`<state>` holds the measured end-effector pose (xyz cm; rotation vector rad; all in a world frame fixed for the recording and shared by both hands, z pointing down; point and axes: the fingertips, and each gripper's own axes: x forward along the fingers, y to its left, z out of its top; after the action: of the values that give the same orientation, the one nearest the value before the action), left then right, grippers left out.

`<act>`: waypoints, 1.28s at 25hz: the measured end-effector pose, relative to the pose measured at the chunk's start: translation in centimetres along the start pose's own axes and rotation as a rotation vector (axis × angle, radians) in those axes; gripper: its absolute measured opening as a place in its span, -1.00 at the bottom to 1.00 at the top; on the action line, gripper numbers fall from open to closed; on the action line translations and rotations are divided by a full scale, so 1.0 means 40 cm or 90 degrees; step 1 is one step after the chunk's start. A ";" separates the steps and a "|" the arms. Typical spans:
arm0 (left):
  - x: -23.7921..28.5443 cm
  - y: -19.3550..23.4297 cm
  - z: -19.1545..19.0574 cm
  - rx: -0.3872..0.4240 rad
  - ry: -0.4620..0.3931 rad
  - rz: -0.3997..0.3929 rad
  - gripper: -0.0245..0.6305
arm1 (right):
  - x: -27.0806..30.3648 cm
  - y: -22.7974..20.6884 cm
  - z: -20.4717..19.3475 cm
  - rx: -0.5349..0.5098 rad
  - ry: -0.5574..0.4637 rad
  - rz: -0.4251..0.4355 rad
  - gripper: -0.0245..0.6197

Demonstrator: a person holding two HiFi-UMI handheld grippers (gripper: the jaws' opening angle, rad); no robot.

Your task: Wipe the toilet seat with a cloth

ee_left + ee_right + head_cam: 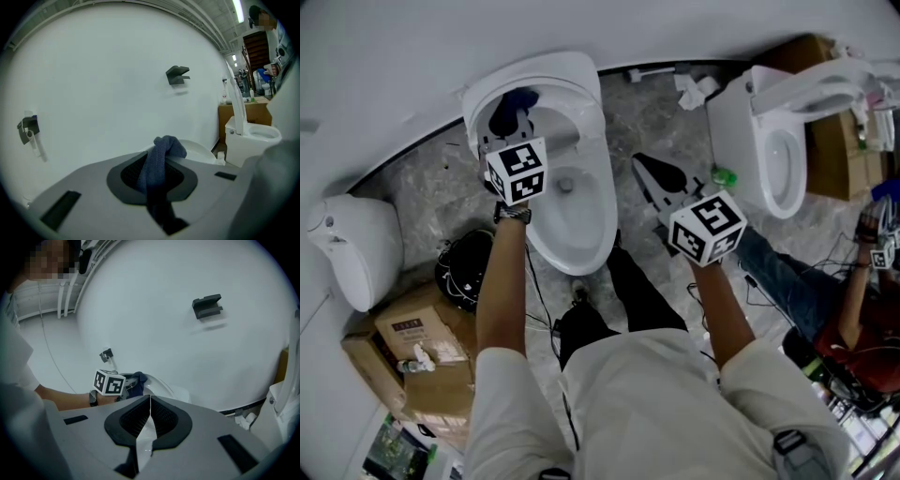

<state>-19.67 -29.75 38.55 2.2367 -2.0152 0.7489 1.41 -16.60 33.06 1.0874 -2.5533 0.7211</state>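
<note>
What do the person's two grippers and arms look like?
Both the left gripper and right gripper are grey, with black ribbed fingers and a white cube of black square markers. The sleeves are short and pale; a dark watch sits on the left wrist.

My right claw has its two dark jaws pressed together, with nothing between them. Beyond them, to the left, my left claw with its marker cube holds a blue cloth at the rim of a white toilet. A watch sits on that wrist. A dark bracket is fixed high on the white wall. Part of a second toilet shows at the right edge.
</note>
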 end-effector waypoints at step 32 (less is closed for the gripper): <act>-0.158 0.000 0.119 -0.229 -0.126 -0.009 -0.81 | 0.080 -0.042 0.067 -0.058 0.001 0.067 -0.83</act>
<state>-18.37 -25.52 31.99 2.1776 -2.0139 0.1476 0.31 -20.96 32.74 0.9294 -2.6305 0.6236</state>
